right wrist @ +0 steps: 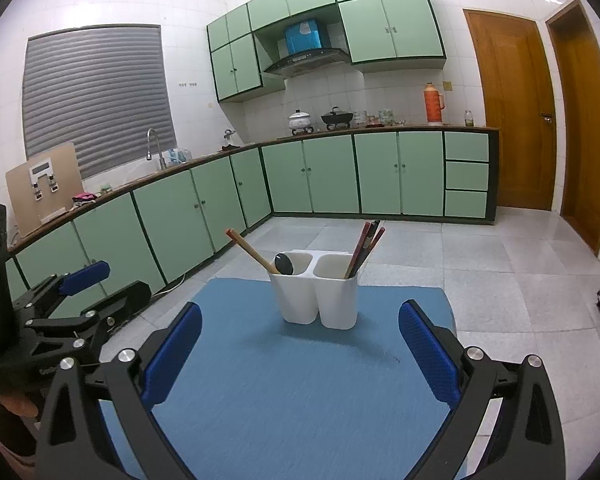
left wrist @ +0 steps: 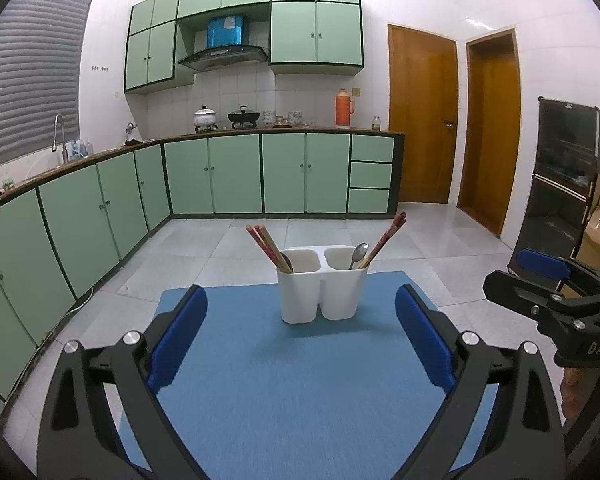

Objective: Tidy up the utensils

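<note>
While both grippers, left (left wrist: 300, 336) and right (right wrist: 300, 348), gape empty, a white two-cup holder (left wrist: 322, 292) keeps chopsticks (left wrist: 270, 248) and spoons upright on a blue mat (left wrist: 300, 380).

White two-compartment utensil holder (left wrist: 322, 292) upright on blue mat, left compartment holding light wooden chopsticks (left wrist: 269, 247) leaning left plus dark spoon (right wrist: 284, 263), right compartment holding dark red chopsticks (left wrist: 385, 239) leaning right plus metal spoon (left wrist: 358, 254).
</note>
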